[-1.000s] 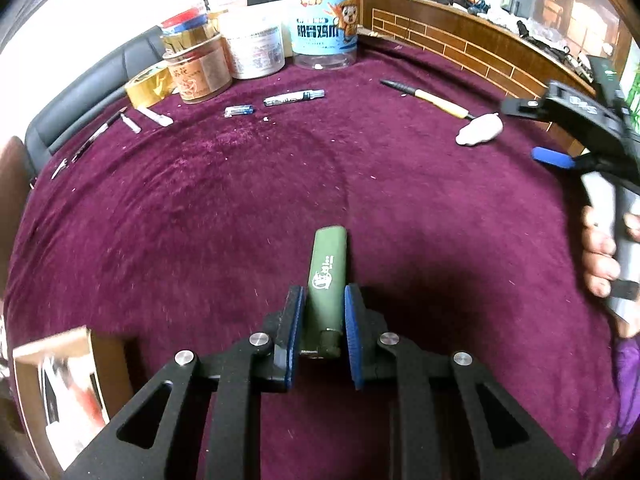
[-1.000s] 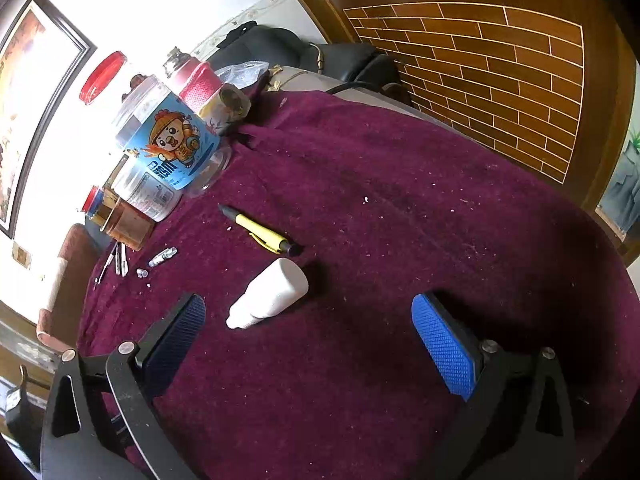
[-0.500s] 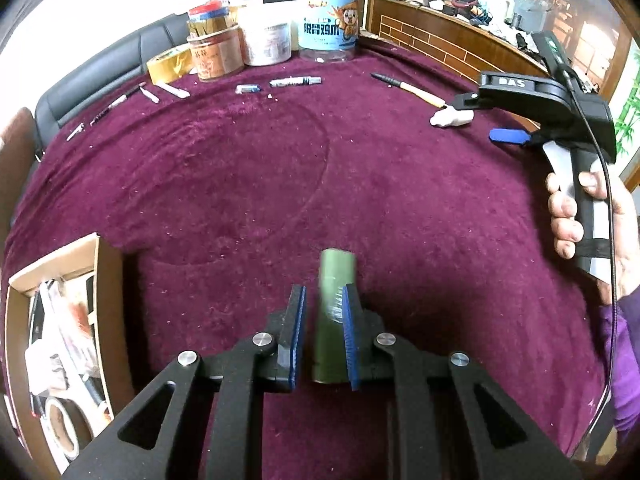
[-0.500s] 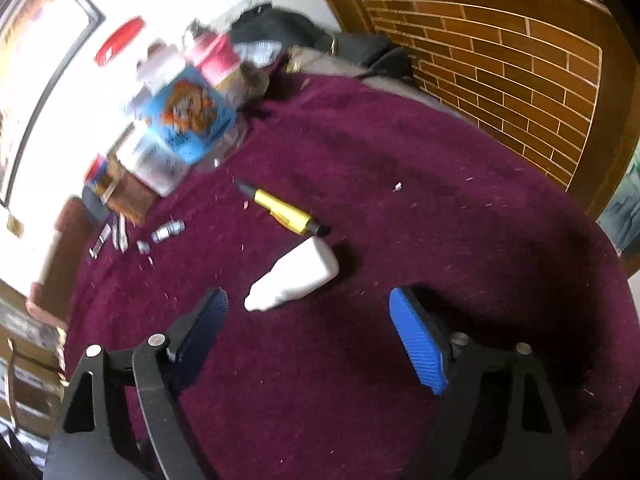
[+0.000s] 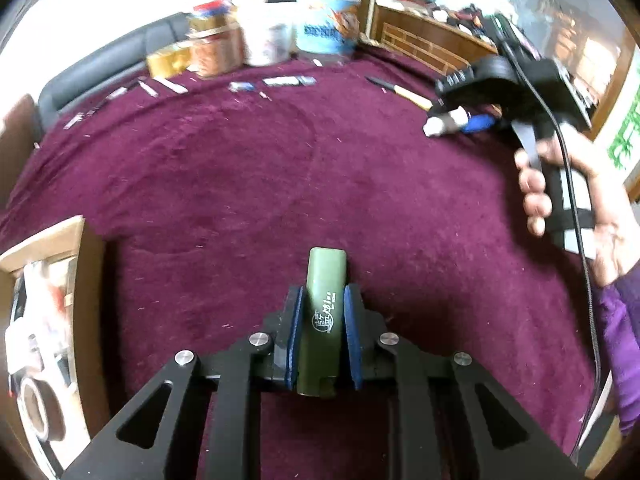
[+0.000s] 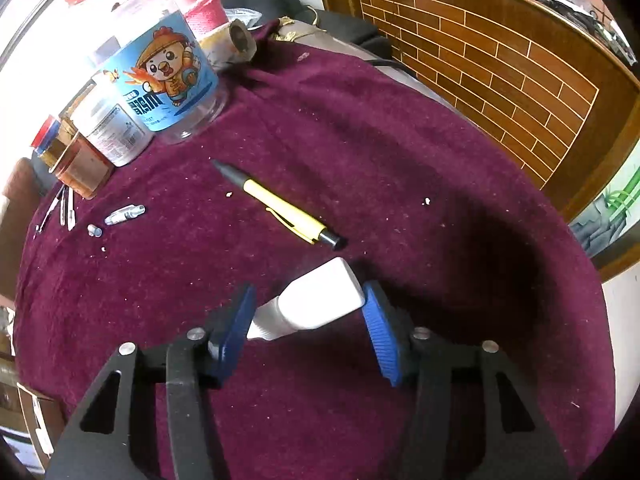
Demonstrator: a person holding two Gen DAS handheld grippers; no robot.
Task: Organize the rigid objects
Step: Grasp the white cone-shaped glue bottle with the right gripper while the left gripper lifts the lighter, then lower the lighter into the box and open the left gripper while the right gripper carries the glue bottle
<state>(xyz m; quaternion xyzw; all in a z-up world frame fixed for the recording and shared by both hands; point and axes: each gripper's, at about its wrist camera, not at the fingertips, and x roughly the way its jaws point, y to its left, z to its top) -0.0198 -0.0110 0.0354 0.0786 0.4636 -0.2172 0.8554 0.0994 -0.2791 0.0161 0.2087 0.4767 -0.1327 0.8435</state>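
We find the right gripper (image 6: 308,320) open wide astride the white bottle (image 6: 316,300), which lies on the cloth just below the yellow pen (image 6: 284,212), its long axis apparently slanting across the gap, while the left gripper (image 5: 322,332) clamps the green case (image 5: 324,312).

Table under maroon cloth (image 6: 360,152), yellow pen (image 6: 280,208), white bottle (image 6: 320,300), jars (image 6: 168,76) at far edge.
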